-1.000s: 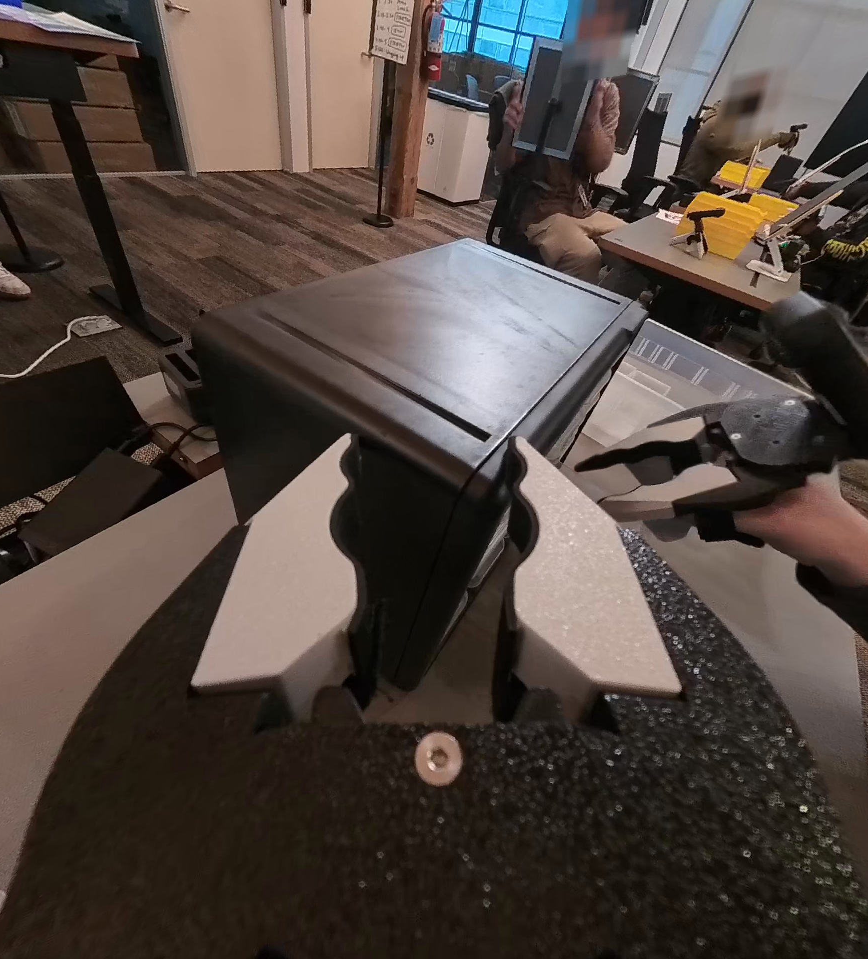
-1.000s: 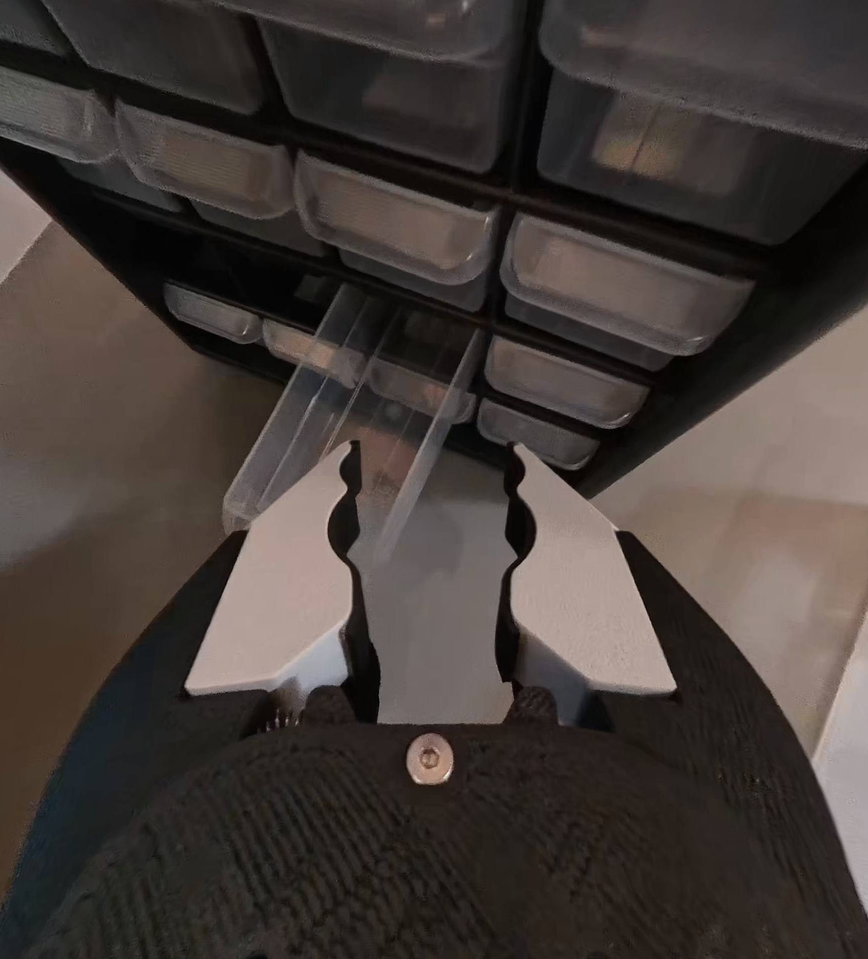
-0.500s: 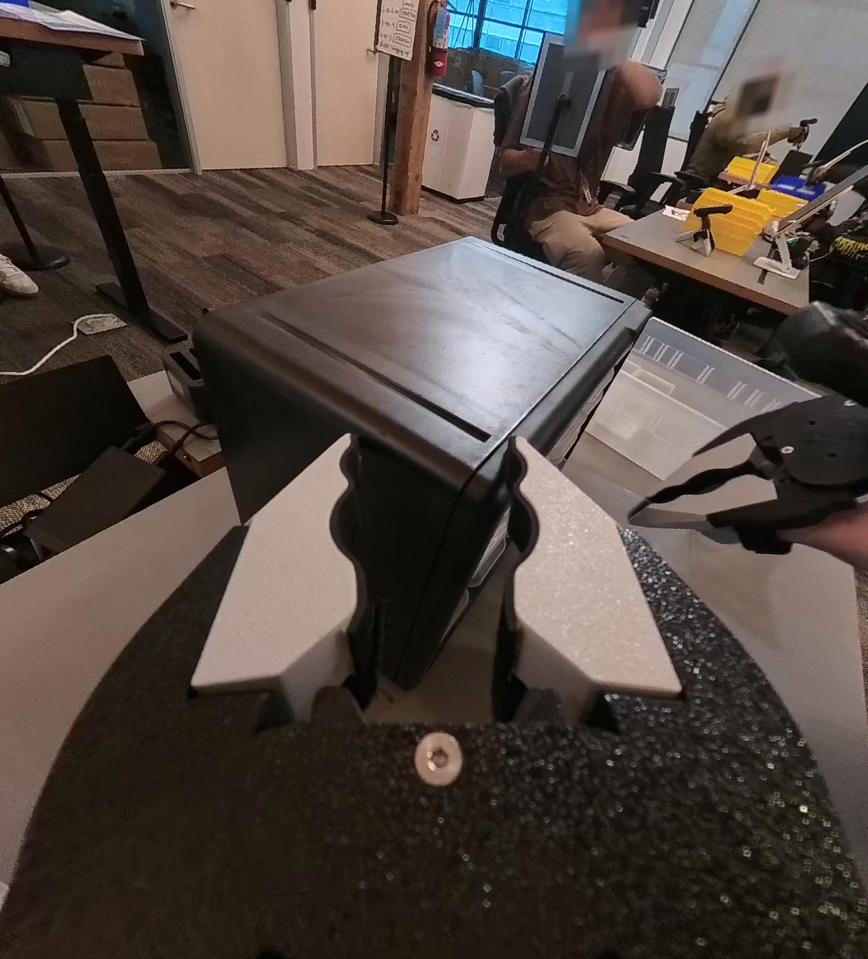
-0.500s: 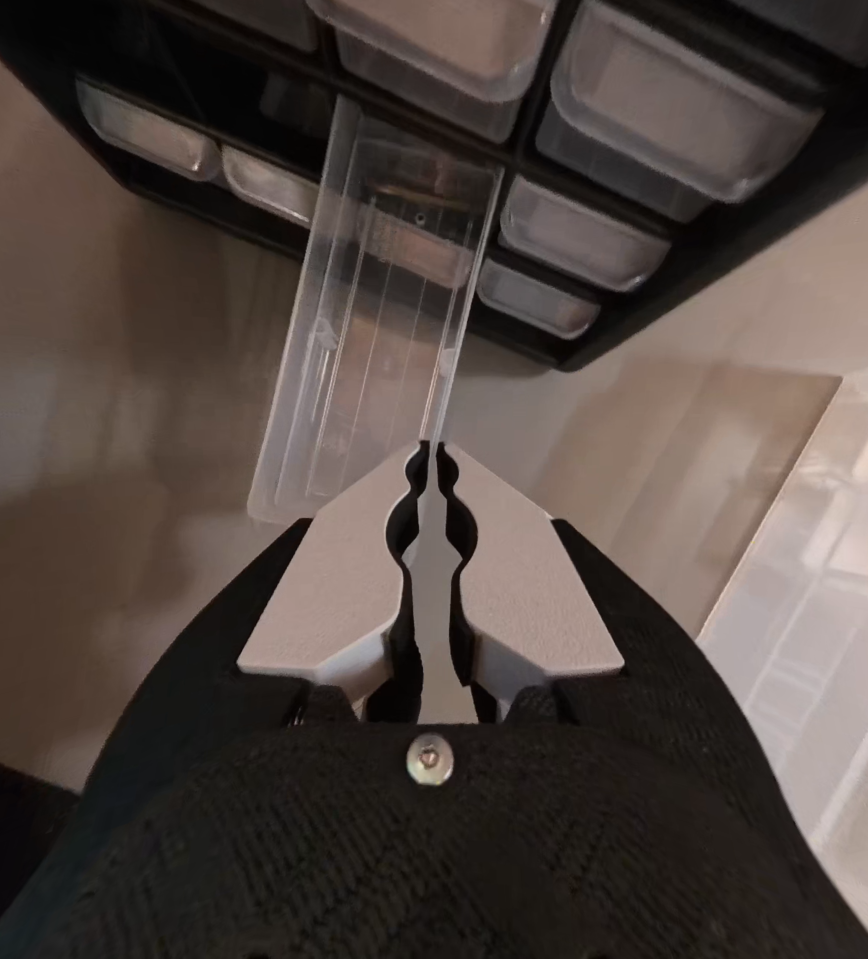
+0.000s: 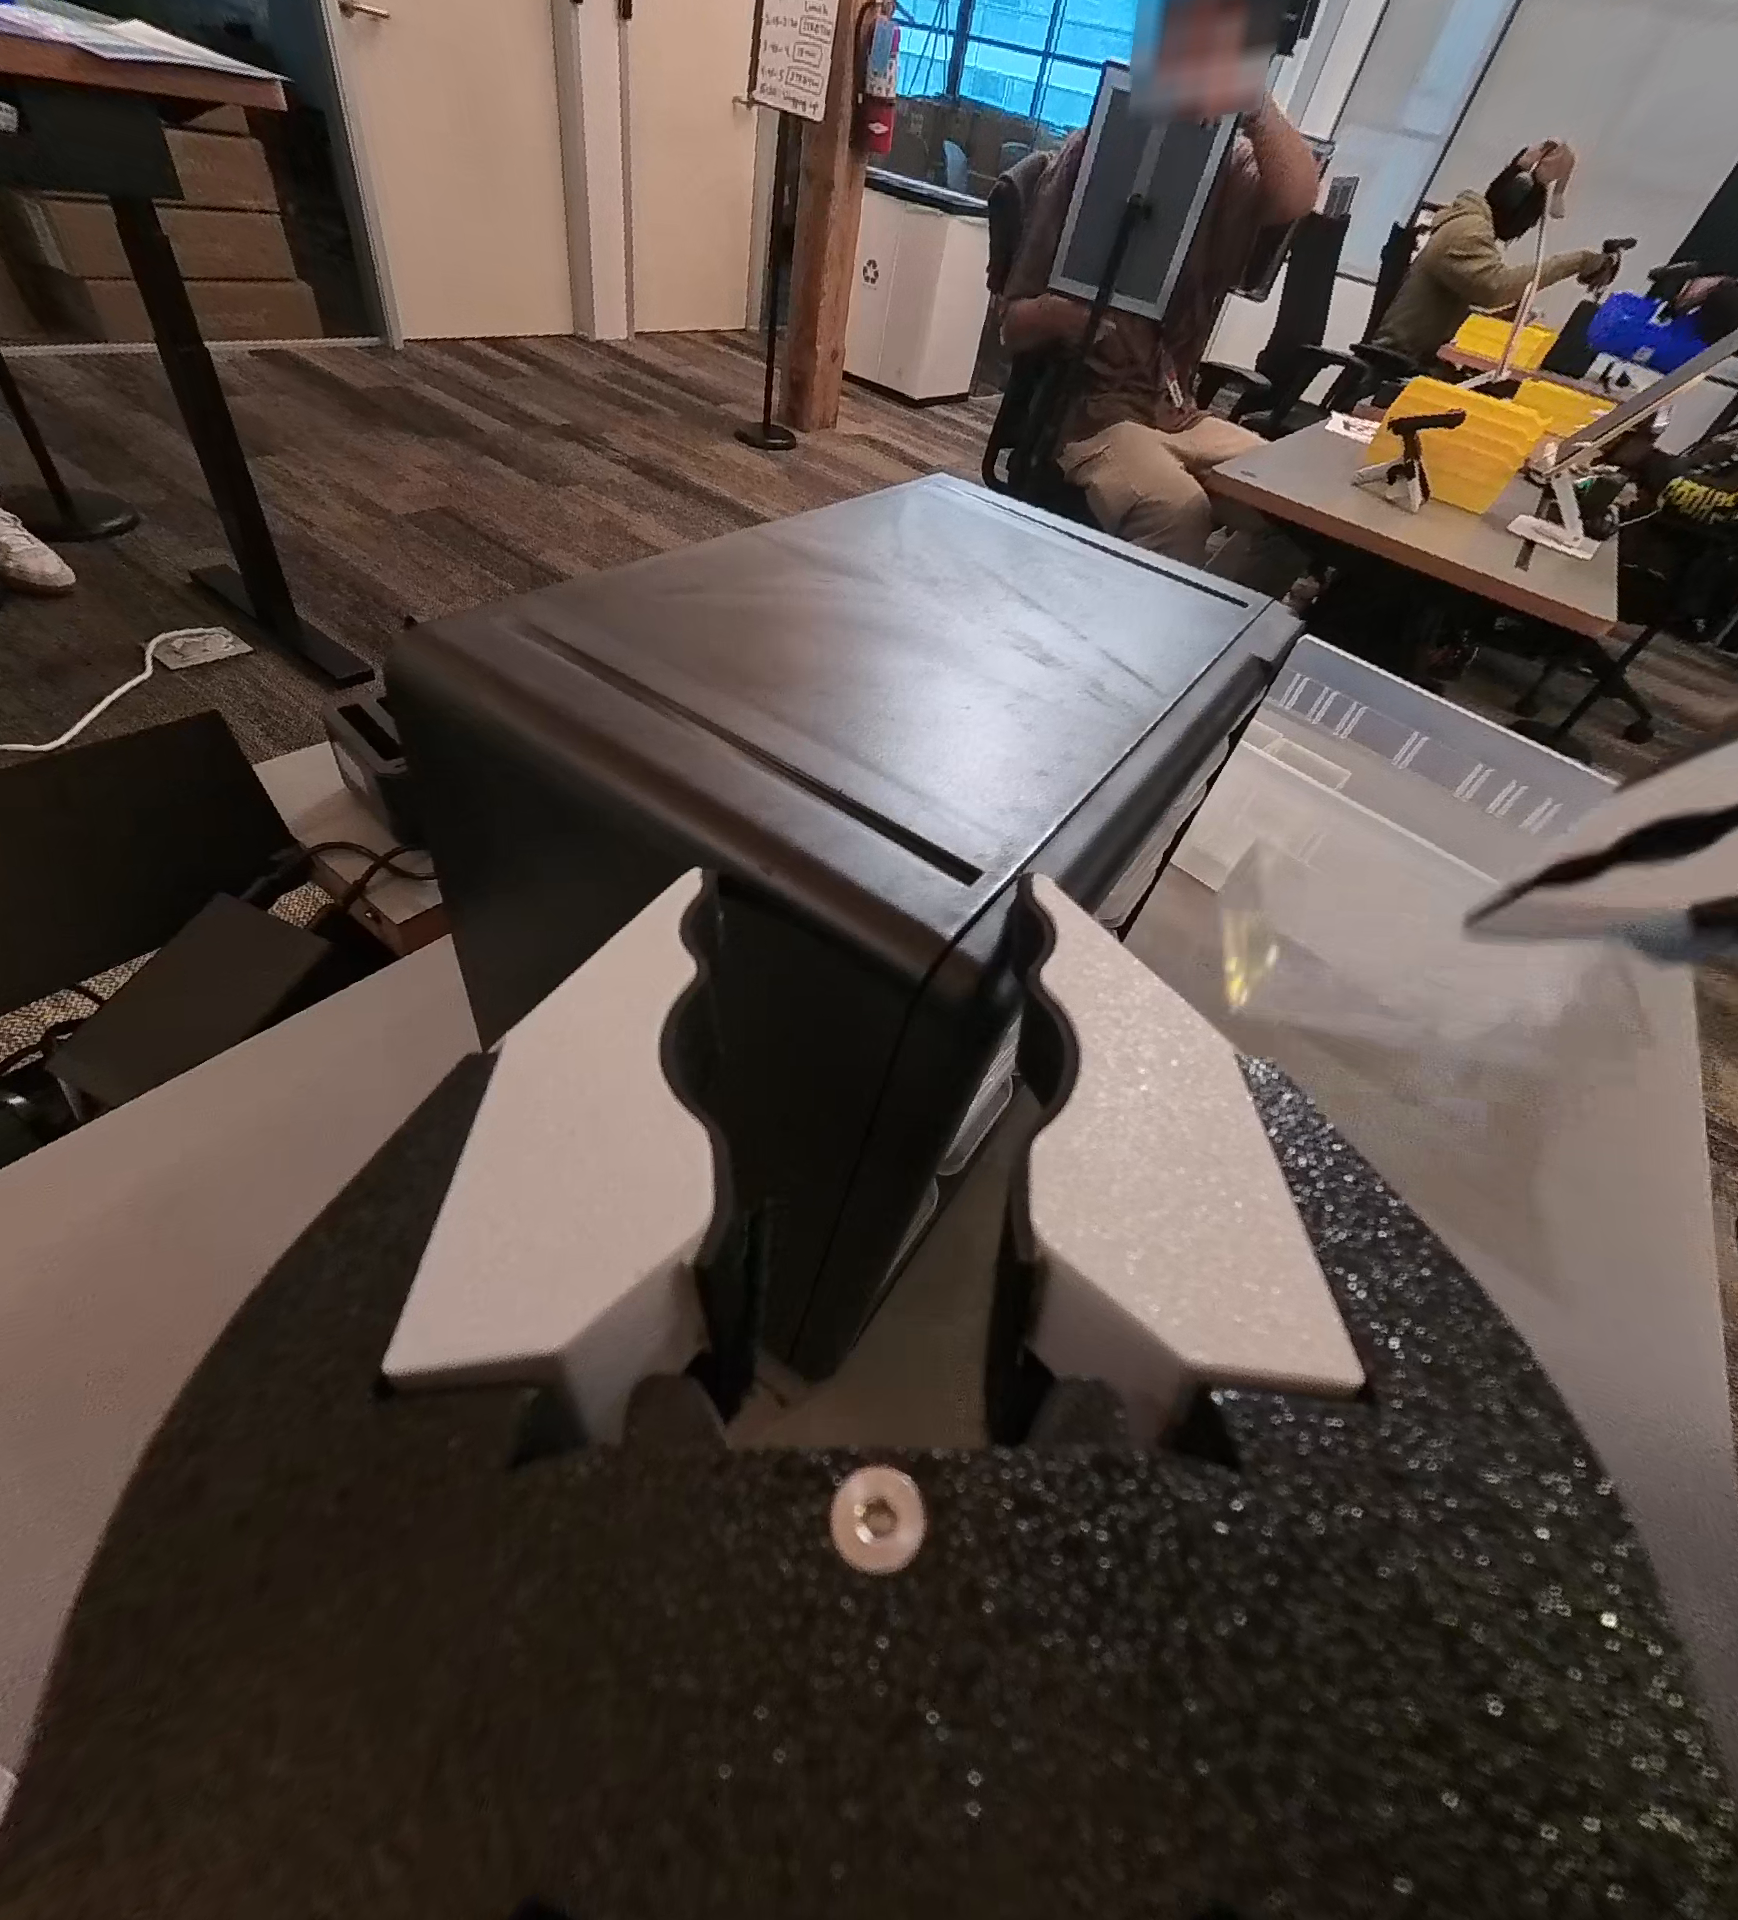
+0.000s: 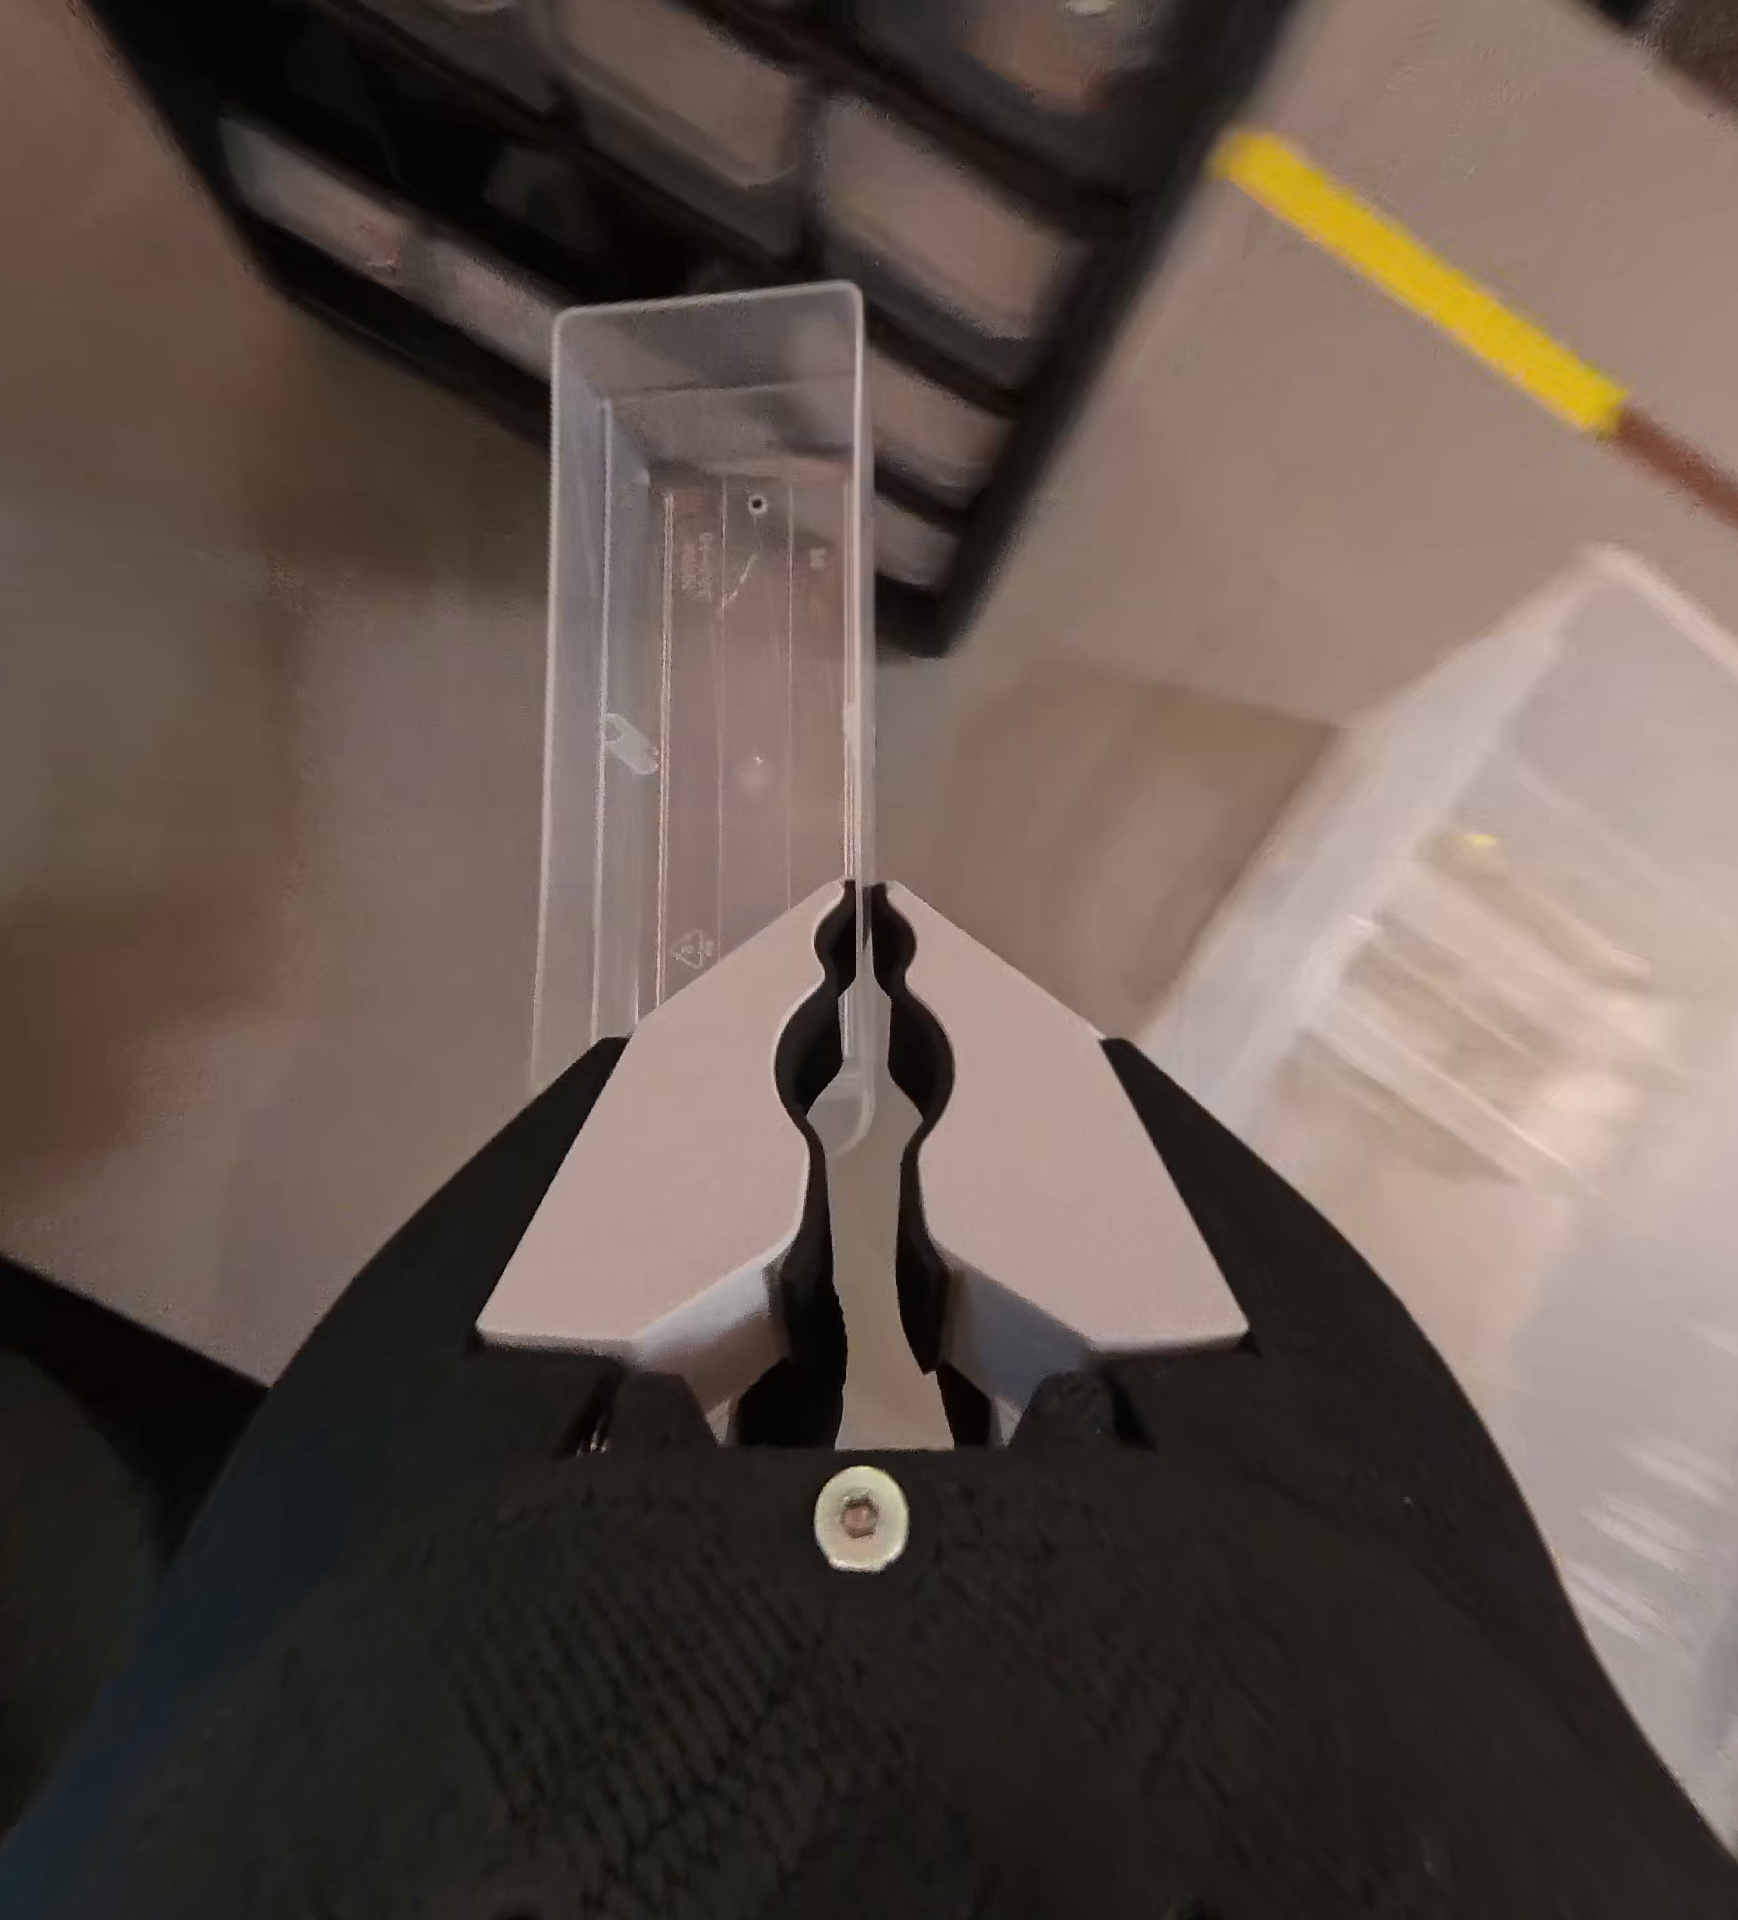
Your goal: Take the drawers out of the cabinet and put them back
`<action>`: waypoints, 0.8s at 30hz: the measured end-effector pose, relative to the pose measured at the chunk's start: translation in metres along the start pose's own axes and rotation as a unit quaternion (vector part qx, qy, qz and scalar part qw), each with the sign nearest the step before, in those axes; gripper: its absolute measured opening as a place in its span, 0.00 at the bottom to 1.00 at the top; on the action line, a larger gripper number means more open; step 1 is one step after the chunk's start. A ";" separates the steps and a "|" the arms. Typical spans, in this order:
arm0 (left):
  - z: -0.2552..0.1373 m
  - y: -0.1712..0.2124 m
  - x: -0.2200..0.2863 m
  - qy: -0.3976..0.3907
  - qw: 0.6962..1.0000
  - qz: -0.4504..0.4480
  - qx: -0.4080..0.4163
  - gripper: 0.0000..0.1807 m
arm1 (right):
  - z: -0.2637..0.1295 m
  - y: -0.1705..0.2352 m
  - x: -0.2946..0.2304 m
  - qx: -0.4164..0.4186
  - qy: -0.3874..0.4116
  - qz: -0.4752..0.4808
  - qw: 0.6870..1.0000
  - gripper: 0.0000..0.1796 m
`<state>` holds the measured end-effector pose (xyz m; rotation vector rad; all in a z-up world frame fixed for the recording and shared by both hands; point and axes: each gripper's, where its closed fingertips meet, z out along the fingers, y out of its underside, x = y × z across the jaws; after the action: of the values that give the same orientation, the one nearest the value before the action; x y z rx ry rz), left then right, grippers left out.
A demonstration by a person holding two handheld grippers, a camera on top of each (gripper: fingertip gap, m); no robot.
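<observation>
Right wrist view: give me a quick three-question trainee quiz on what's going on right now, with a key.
1. True or false: the clear drawer sits fully clear of the black cabinet.
2. Which part of the drawer does the right gripper pinch? A) handle lip B) right side wall C) back wall
3. Fill in: the left gripper straddles the cabinet's near ____ corner, with its jaws apart.

Key: 1 true; 2 B; 3 top.
</observation>
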<state>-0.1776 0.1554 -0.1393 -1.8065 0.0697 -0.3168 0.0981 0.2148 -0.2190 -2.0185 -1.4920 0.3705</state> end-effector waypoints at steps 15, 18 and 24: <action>0.001 0.000 0.000 -0.013 1.000 0.000 -0.006 0.30 | -0.029 0.122 0.192 -0.204 -0.051 -0.211 0.955 0.00; 0.001 0.000 0.000 -0.015 1.000 -0.001 -0.007 0.30 | -0.001 0.144 0.195 -0.246 -0.096 -0.233 0.936 0.00; 0.001 0.000 0.000 -0.015 1.000 -0.001 -0.007 0.30 | 0.041 0.169 0.210 -0.305 -0.091 -0.302 0.899 0.00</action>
<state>-0.1778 0.1569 -0.1392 -1.8255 0.0483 -0.2916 0.2748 0.3907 -0.3281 -1.8267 -2.4817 -0.2065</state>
